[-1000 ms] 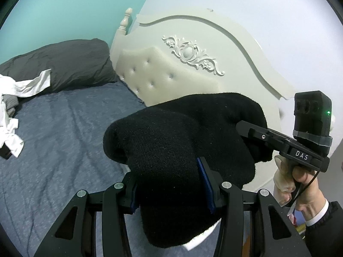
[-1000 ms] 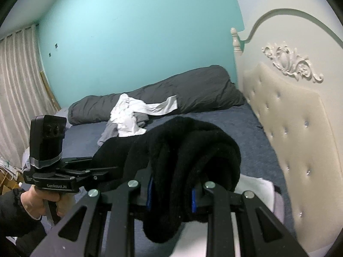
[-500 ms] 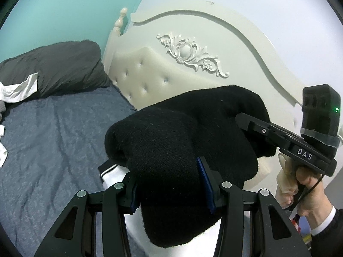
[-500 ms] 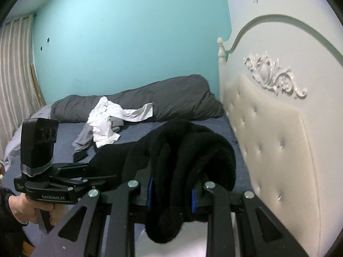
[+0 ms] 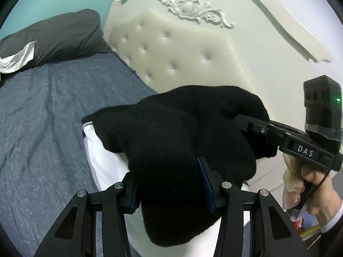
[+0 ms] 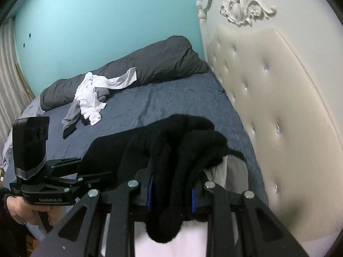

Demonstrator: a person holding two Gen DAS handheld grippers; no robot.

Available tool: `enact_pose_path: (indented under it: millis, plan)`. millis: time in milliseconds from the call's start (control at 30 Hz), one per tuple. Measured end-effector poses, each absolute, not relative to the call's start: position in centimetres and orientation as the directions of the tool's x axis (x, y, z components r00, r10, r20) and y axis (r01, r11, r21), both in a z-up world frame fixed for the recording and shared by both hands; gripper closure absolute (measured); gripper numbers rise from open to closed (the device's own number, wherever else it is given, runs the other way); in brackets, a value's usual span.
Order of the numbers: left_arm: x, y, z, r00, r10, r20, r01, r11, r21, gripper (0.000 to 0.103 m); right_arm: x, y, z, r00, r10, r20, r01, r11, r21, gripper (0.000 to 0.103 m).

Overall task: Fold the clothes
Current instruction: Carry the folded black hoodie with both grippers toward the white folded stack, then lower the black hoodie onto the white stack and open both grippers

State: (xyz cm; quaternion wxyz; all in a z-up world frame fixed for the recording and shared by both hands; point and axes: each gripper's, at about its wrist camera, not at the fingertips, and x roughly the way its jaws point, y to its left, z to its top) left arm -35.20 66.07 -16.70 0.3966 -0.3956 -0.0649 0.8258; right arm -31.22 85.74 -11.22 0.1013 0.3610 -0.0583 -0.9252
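Both the left gripper (image 5: 170,181) and the right gripper (image 6: 171,191) have their fingers clenched on a folded black garment (image 5: 182,141), held over a white garment (image 5: 105,162) on the near bed (image 5: 42,117). The headboard (image 6: 268,96) stands right; loose clothes (image 6: 90,94) and a grey duvet (image 6: 150,64) lie far left.

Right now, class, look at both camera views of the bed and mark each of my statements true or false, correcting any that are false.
1. Both tongs grip the black garment. True.
2. The wall behind the bed is yellow. False: the wall is turquoise.
3. A white and grey pile of clothes lies on the blue sheet. True.
4. The black garment lies spread flat on the sheet. False: it hangs bunched between the left tongs and right tongs.
5. The headboard is plain wood. False: it is cream and button-tufted.
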Motion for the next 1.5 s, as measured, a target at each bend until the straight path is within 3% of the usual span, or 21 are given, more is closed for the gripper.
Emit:
enact_pose_path:
  millis: [267, 700, 867, 1133, 1333, 1500]
  plan:
    - [-32.7, 66.0, -18.8, -0.274, 0.705, -0.654, -0.587, -0.661, -0.467, 0.053, -28.5, 87.2, -14.0, -0.629, -0.286, -0.723, 0.097, -0.951, 0.293, 0.079]
    - [-32.1, 64.6, -19.1, -0.159, 0.752, -0.639, -0.5, -0.62, -0.605, 0.054, -26.5, 90.4, -14.5, -0.593, -0.432, -0.68, 0.015, -0.85, 0.527, 0.079]
    - [-31.7, 64.7, -19.6, -0.149, 0.734, -0.662, -0.515, -0.629, -0.582, 0.054, -26.4, 90.2, -15.5, -0.565, -0.404, -0.719, 0.001, -0.872, 0.489, 0.079]
    - [-30.9, 65.1, -23.0, -0.125, 0.698, -0.705, -0.546, -0.642, -0.538, 0.054, -25.5, 88.6, -18.9, -0.567, -0.243, -0.787, -0.006, -0.954, 0.299, 0.078]
    - [-29.8, 62.8, -21.8, -0.161, 0.716, -0.679, -0.556, -0.634, -0.537, 0.053, -23.8, 89.4, -19.3, -0.622, -0.183, -0.761, -0.044, -0.962, 0.268, 0.062]
    - [-29.0, 59.9, -19.3, -0.284, 0.698, -0.657, -0.59, -0.667, -0.454, 0.054, -22.4, 89.3, -17.4, -0.681, -0.091, -0.727, -0.077, -0.978, 0.195, 0.06]
